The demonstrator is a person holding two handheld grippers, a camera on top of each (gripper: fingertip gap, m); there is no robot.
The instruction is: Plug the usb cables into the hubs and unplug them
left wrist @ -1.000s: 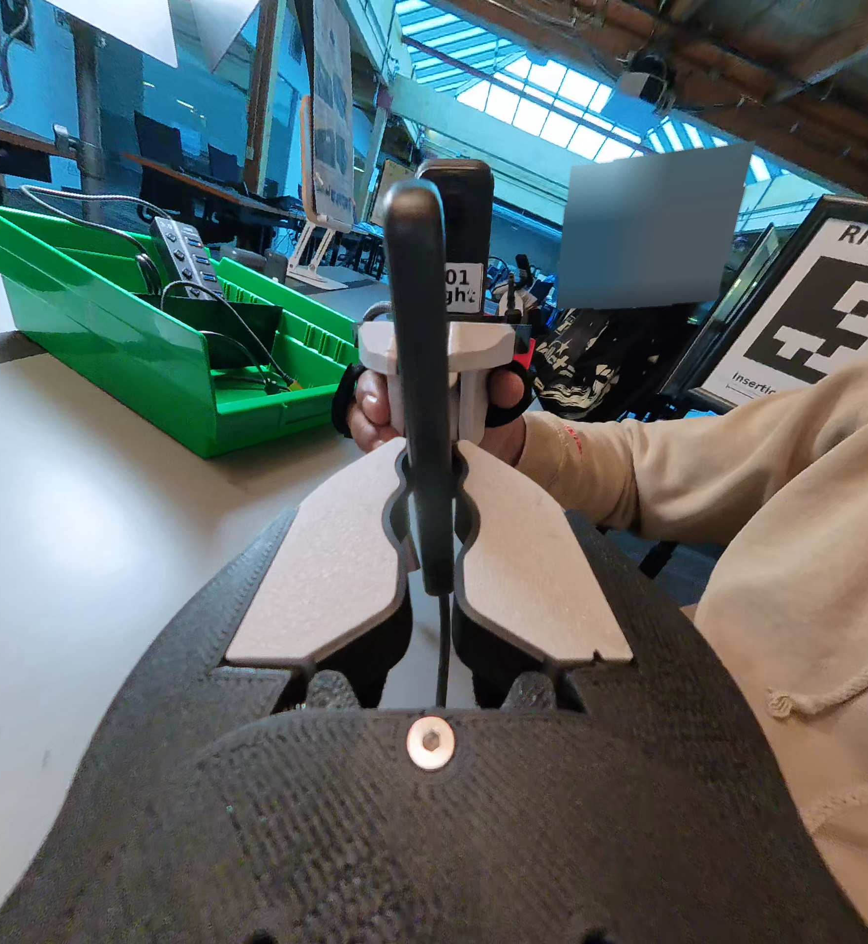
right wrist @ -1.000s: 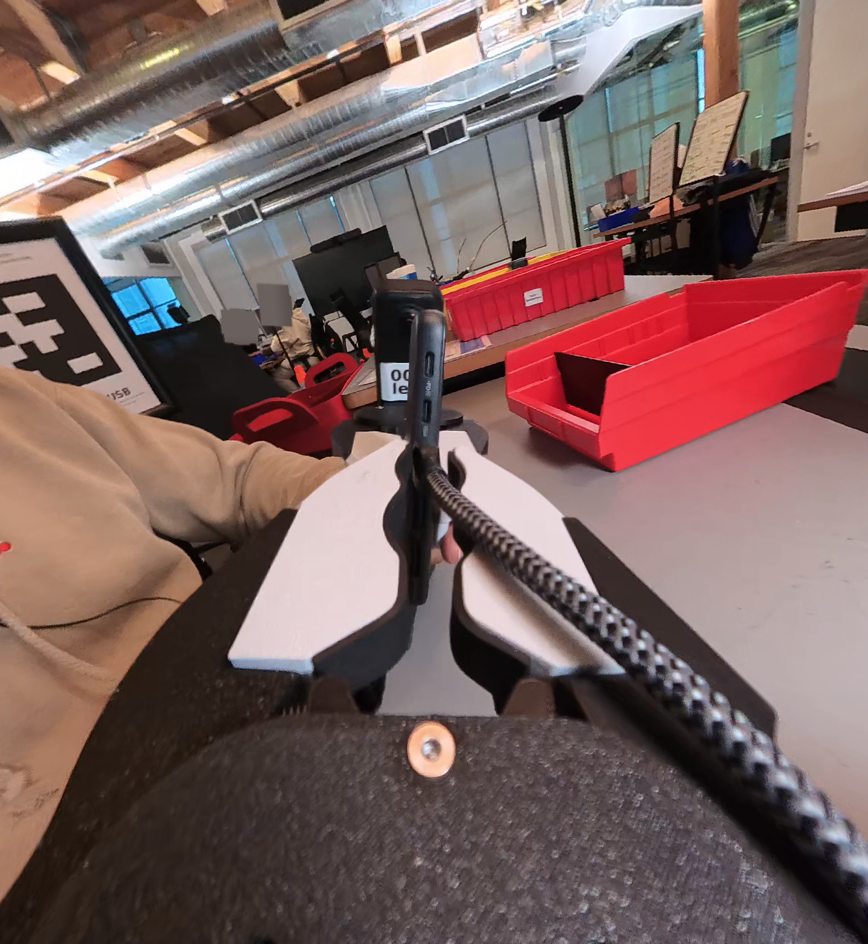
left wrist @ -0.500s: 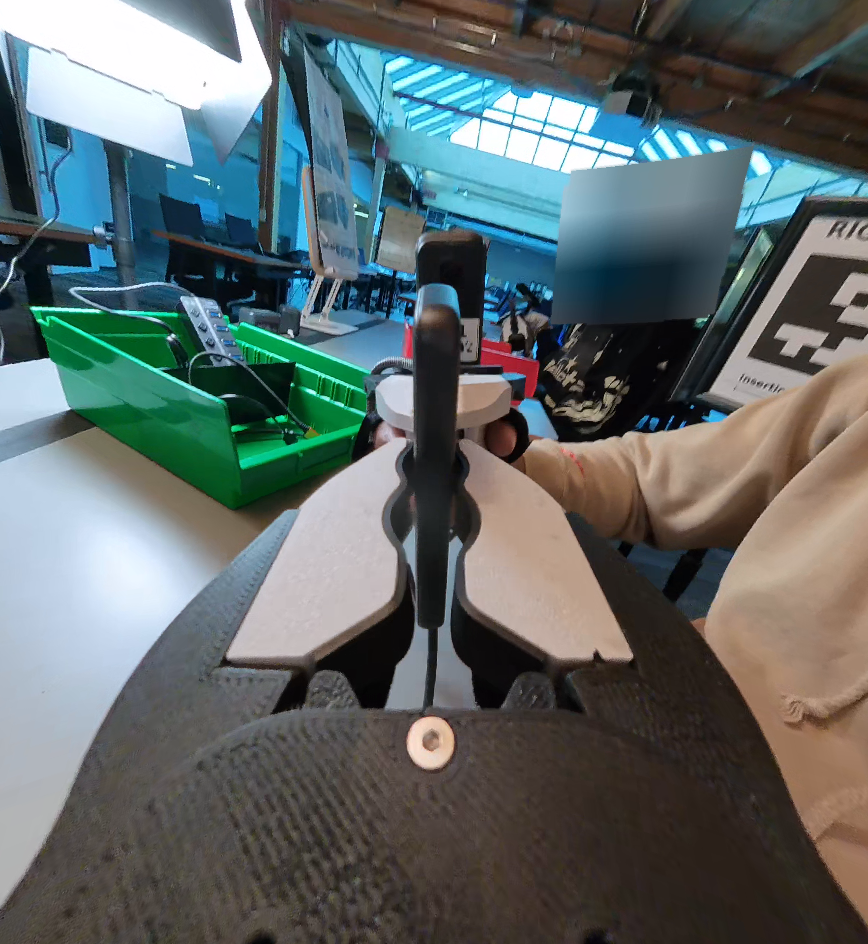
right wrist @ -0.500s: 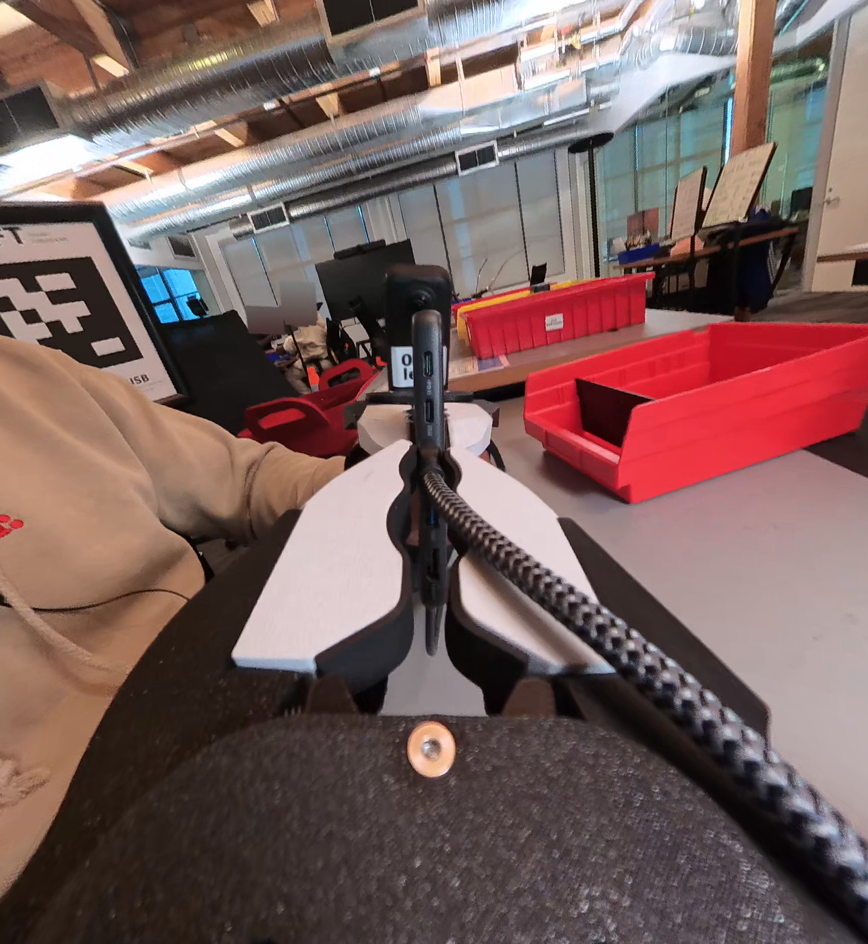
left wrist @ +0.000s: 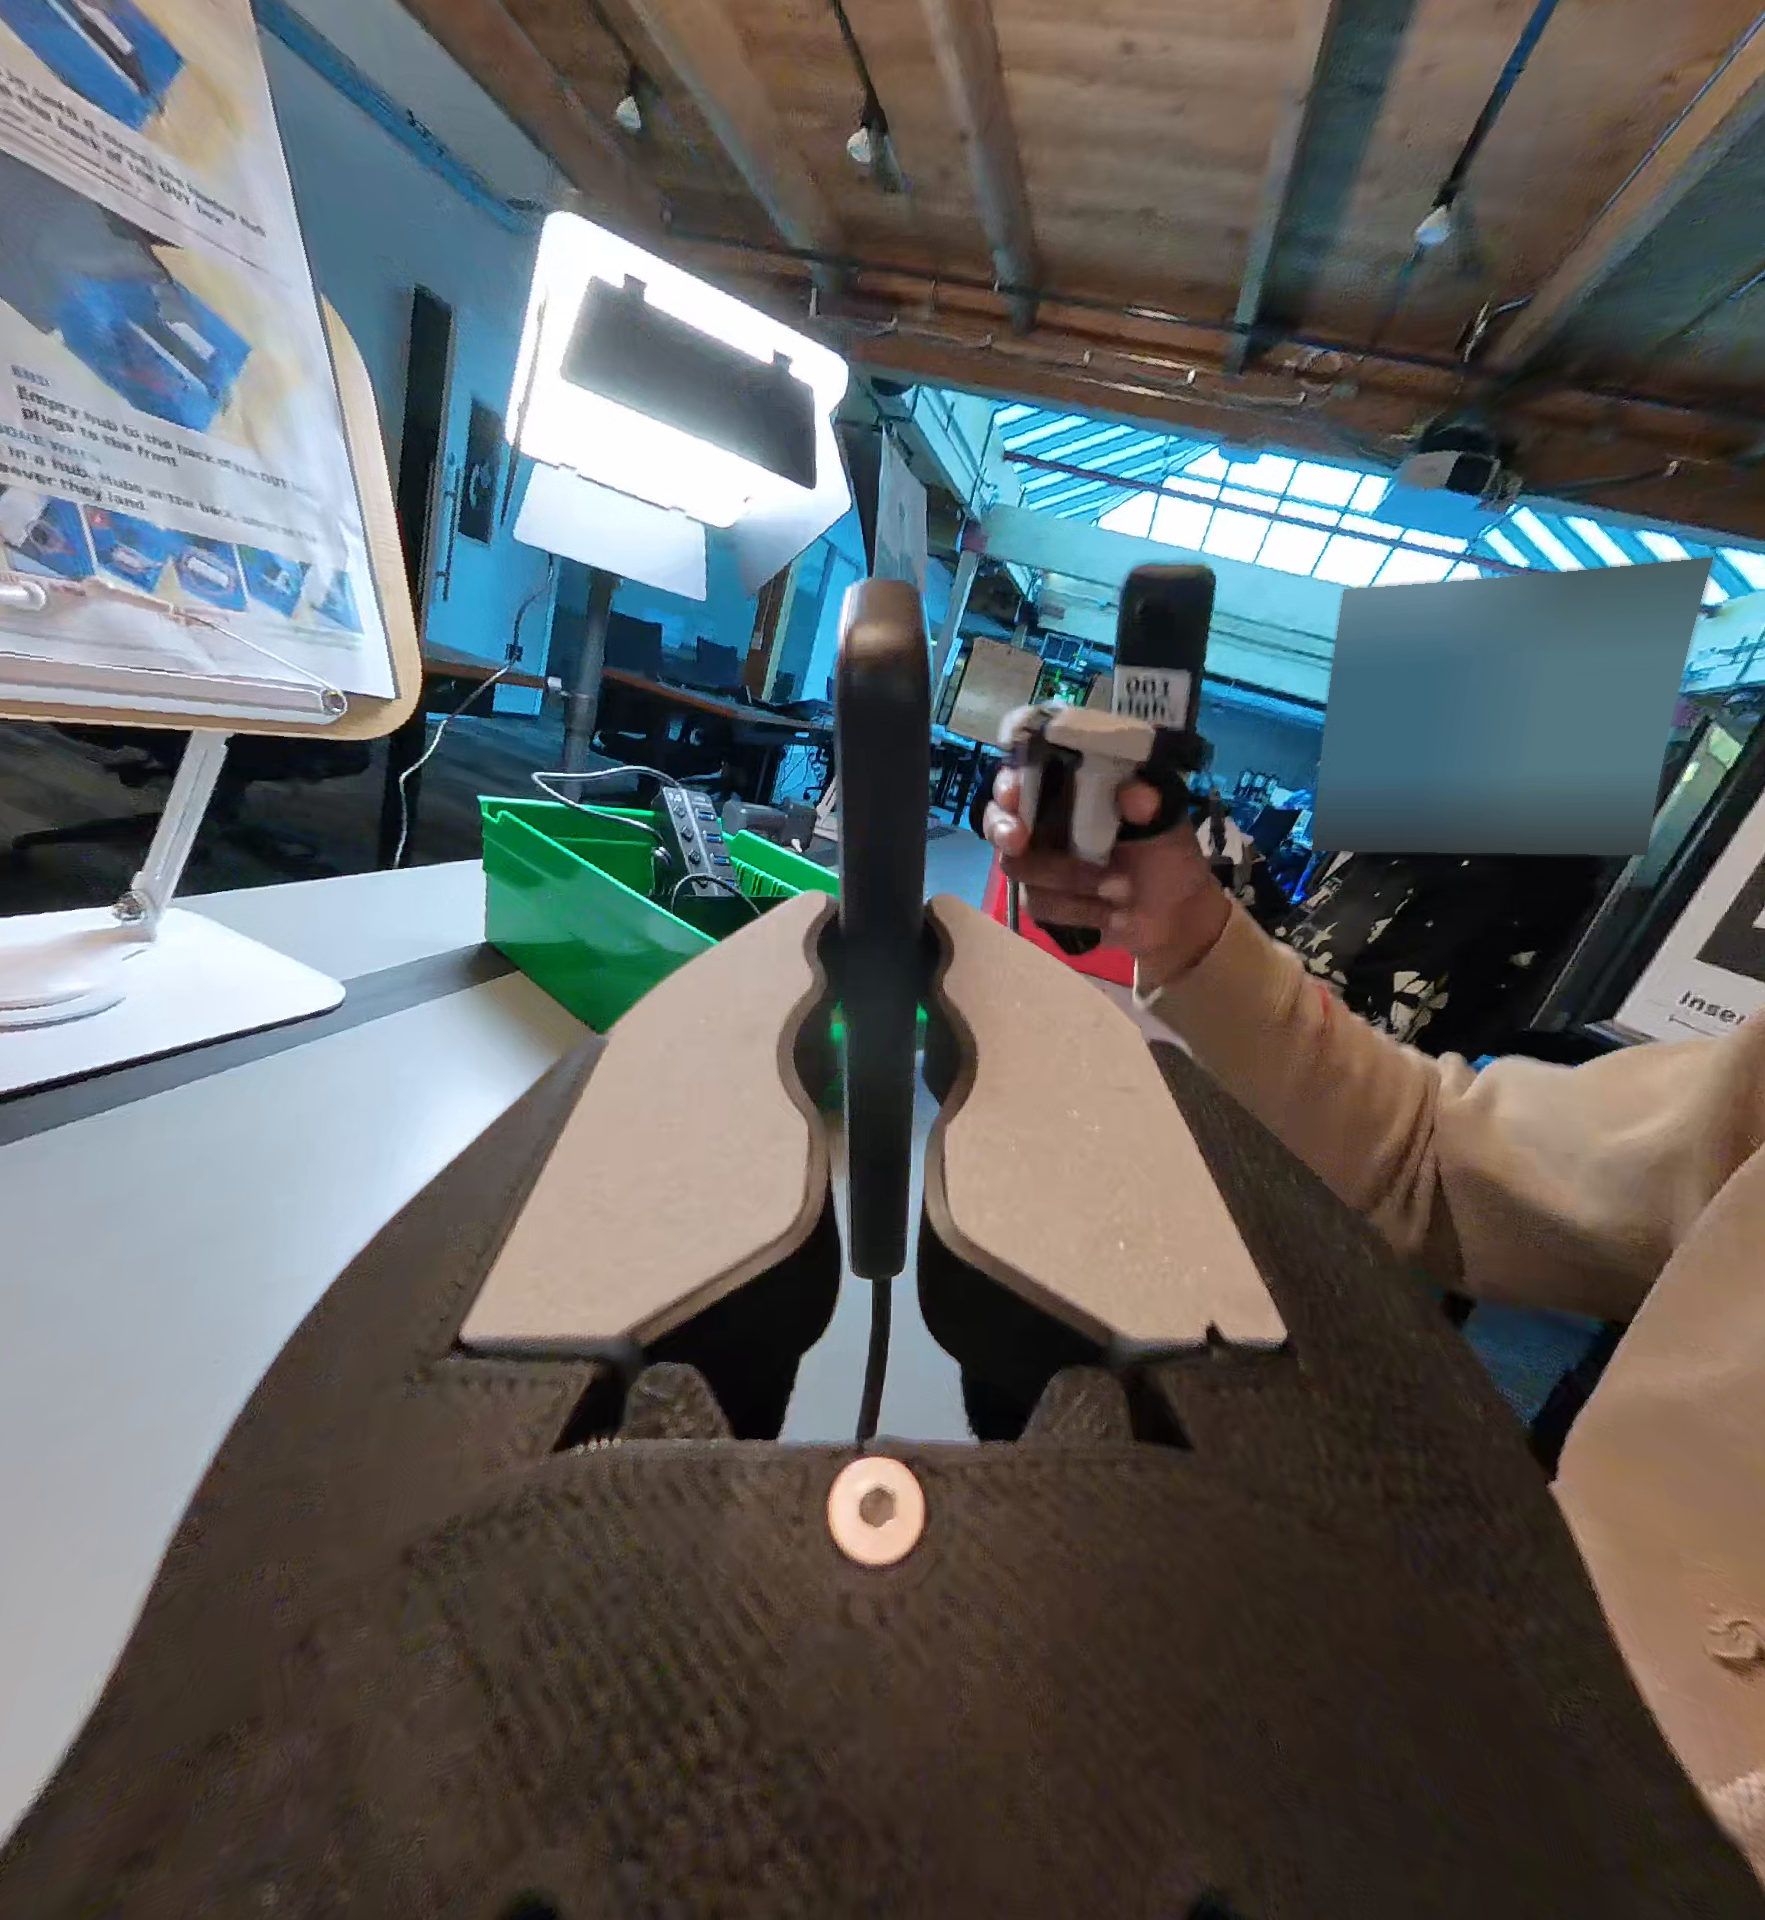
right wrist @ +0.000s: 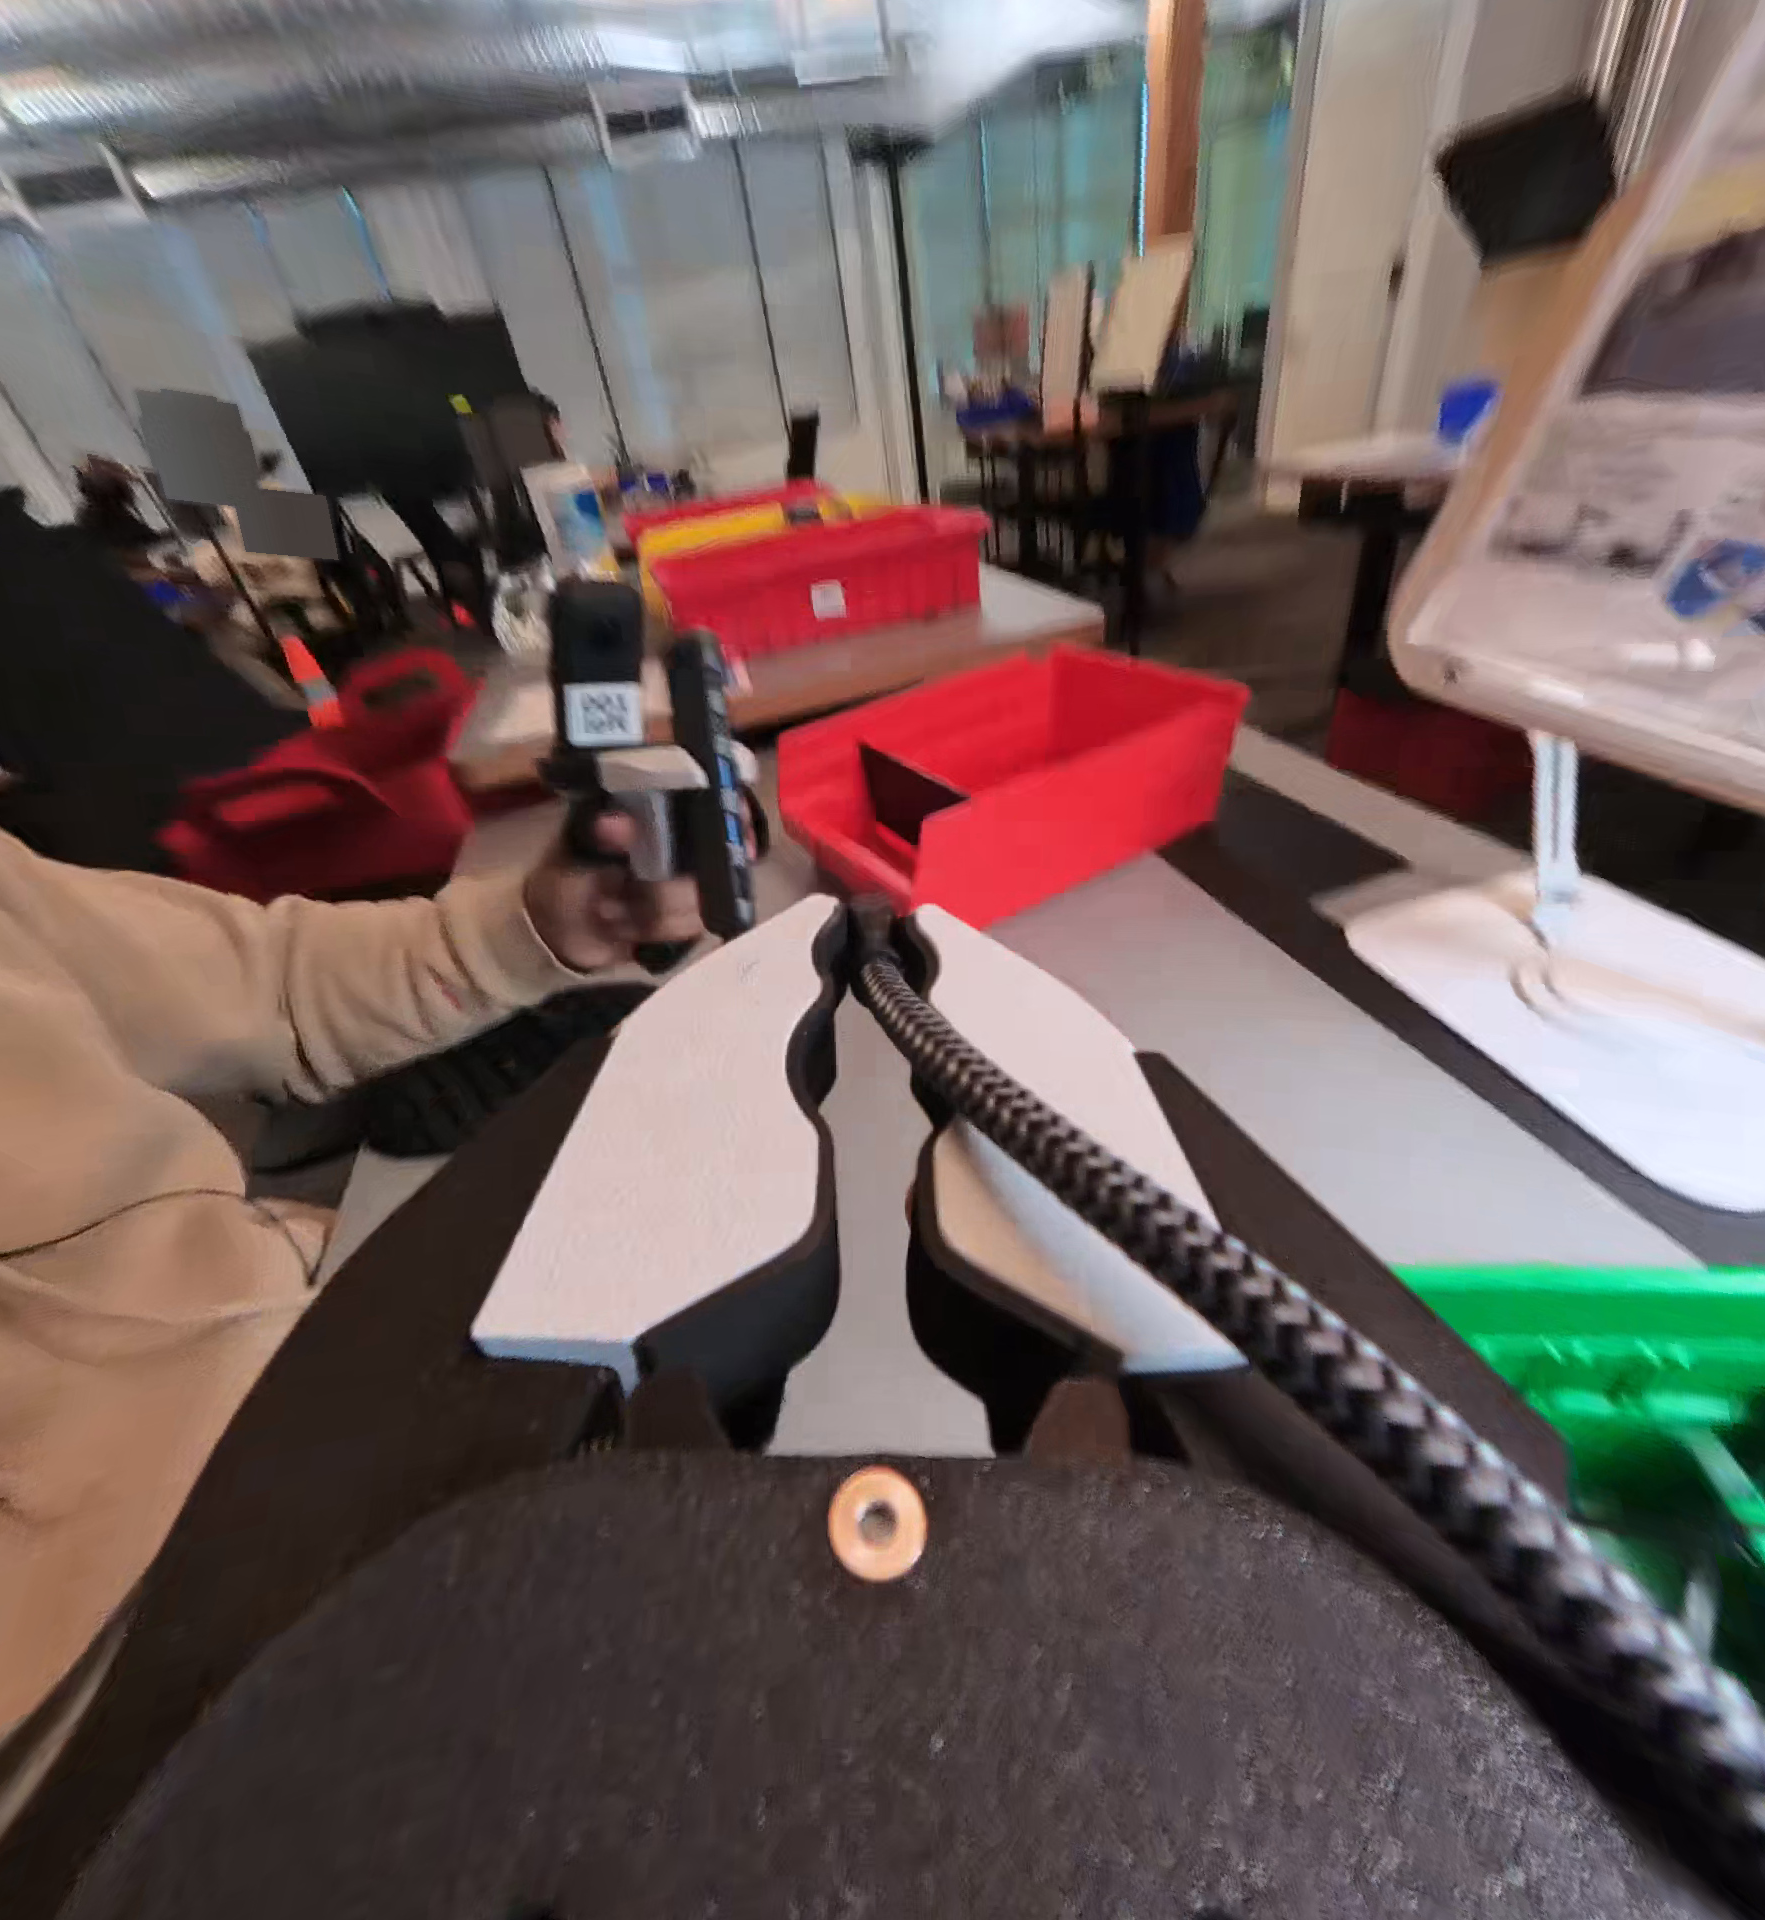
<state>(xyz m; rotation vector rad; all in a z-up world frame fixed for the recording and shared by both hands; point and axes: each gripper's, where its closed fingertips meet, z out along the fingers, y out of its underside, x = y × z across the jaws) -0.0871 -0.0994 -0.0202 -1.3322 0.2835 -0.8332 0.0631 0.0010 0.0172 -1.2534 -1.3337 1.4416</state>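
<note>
In the left wrist view, the left claw is closed narrow on a slim black hub that stands upright between its pale fingers. A thin black lead runs from the hub's lower end back toward the camera. Beyond the claw, a green bin sits on the grey table, and a silver multi-port hub with cables leans inside it. To the left, a white stand on the table carries a printed instruction sheet. To the right, a hand in a beige sleeve holds the right claw's handle up in the air, apart from the black hub.

In the right wrist view, which is motion-blurred, the right claw is pinched nearly closed on the plug end of a thick braided black cable. The cable runs back across the right finger and off the lower right corner. The plug itself is too small and hidden to make out. Ahead and to the left, the other hand holds the left claw's handle with the black hub upright in it, clear of the cable's tip. A red bin with a dark divider sits on the table beyond the claw. The green bin's rim shows at the lower right, and the white stand is at the right.
</note>
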